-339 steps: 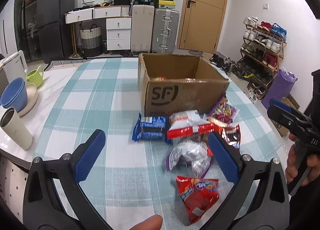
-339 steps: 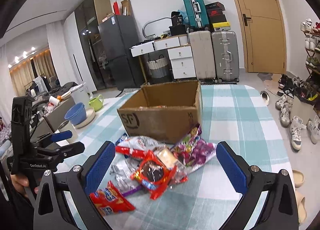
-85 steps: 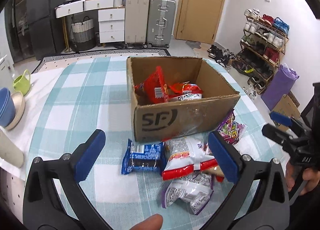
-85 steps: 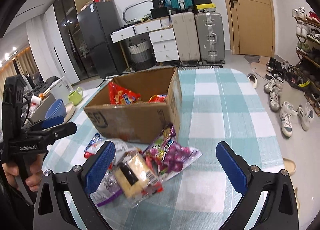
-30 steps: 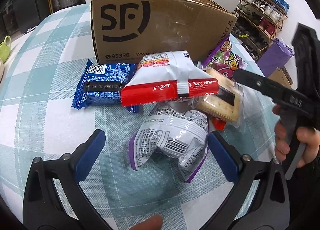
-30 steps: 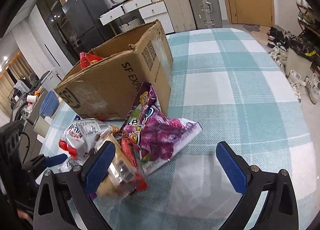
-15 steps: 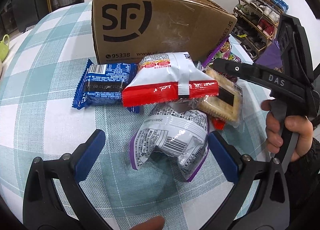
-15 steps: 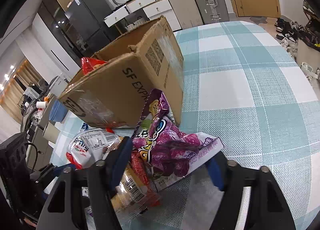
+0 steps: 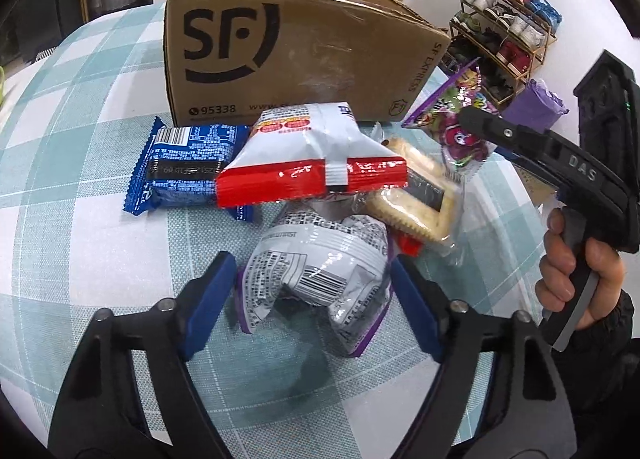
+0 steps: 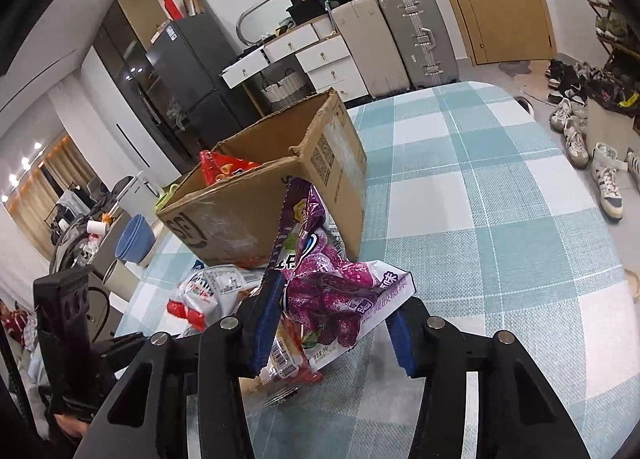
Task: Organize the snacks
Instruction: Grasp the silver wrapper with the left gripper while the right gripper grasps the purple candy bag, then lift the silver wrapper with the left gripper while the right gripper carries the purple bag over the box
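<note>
Both my grippers have closed in within the last second; a second ago both stood wide. My right gripper [image 10: 334, 323] is closing on the purple candy bag [image 10: 332, 291]; the pads squeeze its crumpled lower half and it has tipped up off the tablecloth [image 10: 500, 219], beside the near right corner of the cardboard box [image 10: 280, 195]. My left gripper [image 9: 310, 299] is closing around the silver-and-purple packet [image 9: 316, 279]; the packet sits between the pads, just touched, I judge, and lying flat in front of the pile toward the table's near edge. I reckon both are ready to go into the box.
</note>
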Motion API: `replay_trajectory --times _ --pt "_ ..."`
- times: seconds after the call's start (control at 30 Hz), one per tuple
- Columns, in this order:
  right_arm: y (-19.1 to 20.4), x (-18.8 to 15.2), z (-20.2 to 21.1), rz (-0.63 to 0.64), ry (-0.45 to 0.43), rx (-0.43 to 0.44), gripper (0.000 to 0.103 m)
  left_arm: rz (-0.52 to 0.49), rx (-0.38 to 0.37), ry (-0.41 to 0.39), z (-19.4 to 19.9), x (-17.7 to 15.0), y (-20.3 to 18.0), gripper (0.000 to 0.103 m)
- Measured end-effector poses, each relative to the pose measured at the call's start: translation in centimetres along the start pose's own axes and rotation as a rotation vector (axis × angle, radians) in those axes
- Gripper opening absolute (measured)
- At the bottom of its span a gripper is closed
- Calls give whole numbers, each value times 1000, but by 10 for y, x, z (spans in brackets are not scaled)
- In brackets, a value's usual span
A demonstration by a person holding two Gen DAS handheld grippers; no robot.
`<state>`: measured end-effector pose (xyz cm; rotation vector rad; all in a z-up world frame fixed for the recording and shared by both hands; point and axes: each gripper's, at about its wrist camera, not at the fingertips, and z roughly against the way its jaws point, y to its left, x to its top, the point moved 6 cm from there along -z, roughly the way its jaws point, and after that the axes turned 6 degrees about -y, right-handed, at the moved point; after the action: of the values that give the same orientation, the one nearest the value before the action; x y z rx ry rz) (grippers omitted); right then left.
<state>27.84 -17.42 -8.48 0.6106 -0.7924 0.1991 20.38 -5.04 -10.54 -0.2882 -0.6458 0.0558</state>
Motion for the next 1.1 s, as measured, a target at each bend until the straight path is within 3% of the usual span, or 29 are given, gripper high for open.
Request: replay_trajectory --times 0.2,0.27,0.73,1.1 --pt "1 -7 12 3 -10 -5 49 -23 -10 -12 5 -5 -5 57" --pt "1 -7 17 2 -20 -8 49 -27 -30 -16 7 -7 -7 42" --pt "10 0 45 7 -74 0 49 -16 -24 -106 54 -18 3 40" --pt "34 2 54 45 -90 15 49 9 -12 -218 100 -5 13 40"
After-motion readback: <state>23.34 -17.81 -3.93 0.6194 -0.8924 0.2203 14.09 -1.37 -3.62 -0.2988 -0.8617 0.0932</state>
